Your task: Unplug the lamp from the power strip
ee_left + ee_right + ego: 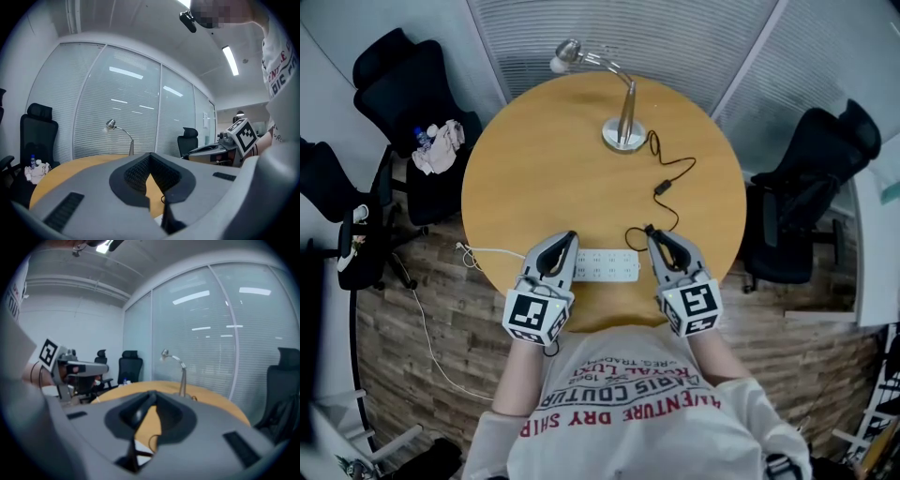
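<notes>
The silver desk lamp (624, 105) stands at the far side of the round wooden table (544, 169). Its black cord (677, 174) runs through an inline switch (661, 187) and loops back to my right gripper (651, 231). That gripper is shut on the lamp's plug, held just above the right end of the white power strip (606, 265). In the right gripper view the cord hangs down below my right gripper (152, 393). My left gripper (570, 237) hovers over the strip's left end, jaws together and empty. In its own view my left gripper (150, 155) points level toward the lamp (117, 129).
The strip's white cable (487, 251) drops off the table's left edge to the floor. Black office chairs stand at the left (403, 84) and right (816, 178). A glass wall with blinds (675, 37) runs behind the table. The person's torso is at the near edge.
</notes>
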A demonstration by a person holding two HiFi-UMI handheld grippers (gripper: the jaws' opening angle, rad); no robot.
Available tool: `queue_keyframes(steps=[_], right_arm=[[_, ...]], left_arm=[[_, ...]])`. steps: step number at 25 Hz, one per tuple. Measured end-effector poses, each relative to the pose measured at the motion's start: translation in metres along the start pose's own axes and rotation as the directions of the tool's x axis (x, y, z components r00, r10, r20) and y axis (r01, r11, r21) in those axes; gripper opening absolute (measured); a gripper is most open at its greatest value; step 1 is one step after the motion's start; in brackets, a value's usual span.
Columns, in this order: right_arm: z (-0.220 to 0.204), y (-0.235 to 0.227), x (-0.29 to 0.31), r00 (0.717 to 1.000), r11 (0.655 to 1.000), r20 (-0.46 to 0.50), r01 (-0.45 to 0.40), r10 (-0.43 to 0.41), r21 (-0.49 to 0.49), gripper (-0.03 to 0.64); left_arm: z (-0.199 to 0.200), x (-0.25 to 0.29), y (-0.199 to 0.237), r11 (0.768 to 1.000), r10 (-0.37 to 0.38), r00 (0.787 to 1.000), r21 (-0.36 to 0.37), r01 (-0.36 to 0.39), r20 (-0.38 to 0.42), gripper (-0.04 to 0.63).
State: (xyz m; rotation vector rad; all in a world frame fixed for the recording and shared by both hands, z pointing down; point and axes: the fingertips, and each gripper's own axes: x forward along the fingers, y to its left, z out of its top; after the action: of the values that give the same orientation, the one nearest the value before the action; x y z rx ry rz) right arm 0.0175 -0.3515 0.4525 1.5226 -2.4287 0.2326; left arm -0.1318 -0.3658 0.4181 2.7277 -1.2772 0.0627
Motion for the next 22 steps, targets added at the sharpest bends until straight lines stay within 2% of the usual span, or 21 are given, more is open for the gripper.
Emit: queue_keyframes(steps=[4, 22], right_arm=[[0.002, 0.003, -0.002, 1.000, 1.000, 0.012, -0.008, 0.008, -0.007, 0.072], [-0.002, 0.009, -0.005, 1.000, 1.000, 0.025, 0.001, -0.001, 0.008, 0.072]], left_arm=[[-0.003, -0.002, -0.003, 1.000, 0.002, 1.000, -0.025, -0.002, -0.008, 0.028], [-0.017, -0.003, -0.008, 0.999, -0.025, 0.997, -0.027, 0.023, -0.071, 0.028]])
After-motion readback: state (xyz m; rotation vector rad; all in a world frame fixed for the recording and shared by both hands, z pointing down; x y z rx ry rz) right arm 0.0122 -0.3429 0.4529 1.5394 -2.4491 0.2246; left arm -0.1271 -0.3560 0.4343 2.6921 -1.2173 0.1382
